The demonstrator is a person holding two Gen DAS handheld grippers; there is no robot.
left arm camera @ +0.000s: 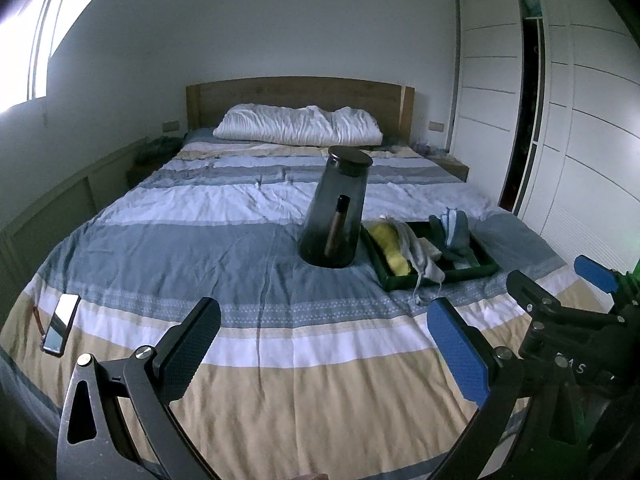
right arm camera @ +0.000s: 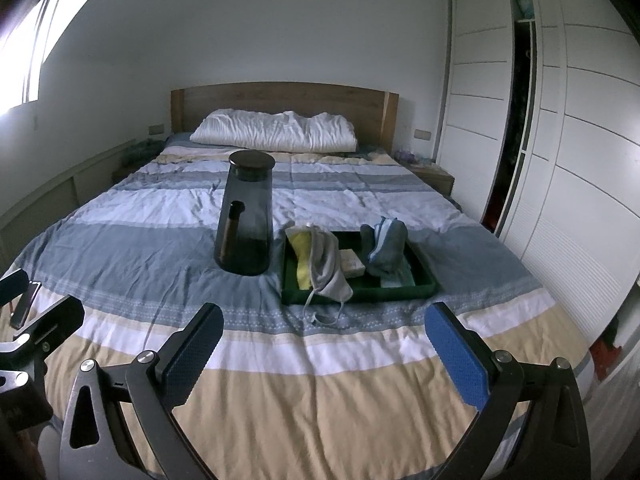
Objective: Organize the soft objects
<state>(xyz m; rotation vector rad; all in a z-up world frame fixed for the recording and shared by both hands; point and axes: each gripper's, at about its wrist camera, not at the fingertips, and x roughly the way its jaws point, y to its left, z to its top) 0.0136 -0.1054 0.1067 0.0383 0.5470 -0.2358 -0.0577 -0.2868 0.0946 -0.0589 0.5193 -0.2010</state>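
Note:
A dark green tray [left arm camera: 468,274] [right arm camera: 380,294] lies on the striped bed, right of centre. It holds a yellow cloth [left arm camera: 390,246] [right arm camera: 302,256], a grey mask-like cloth [left arm camera: 420,256] [right arm camera: 330,268] whose strings hang over the front rim, a small beige block [right arm camera: 352,264] and a blue-grey fabric bundle [left arm camera: 454,232] [right arm camera: 384,244]. My left gripper [left arm camera: 324,344] [right arm camera: 32,300] is open over the foot of the bed, well short of the tray. My right gripper [right arm camera: 326,348] [left arm camera: 564,280] is open beside it, facing the tray, nothing between its pads.
A tall smoky glass jar [left arm camera: 334,208] [right arm camera: 246,216] with a dark lid stands just left of the tray, a brown tube inside. A phone [left arm camera: 60,328] lies near the bed's left edge. White pillow [left arm camera: 298,124] at the headboard; white wardrobe [right arm camera: 560,160] along the right.

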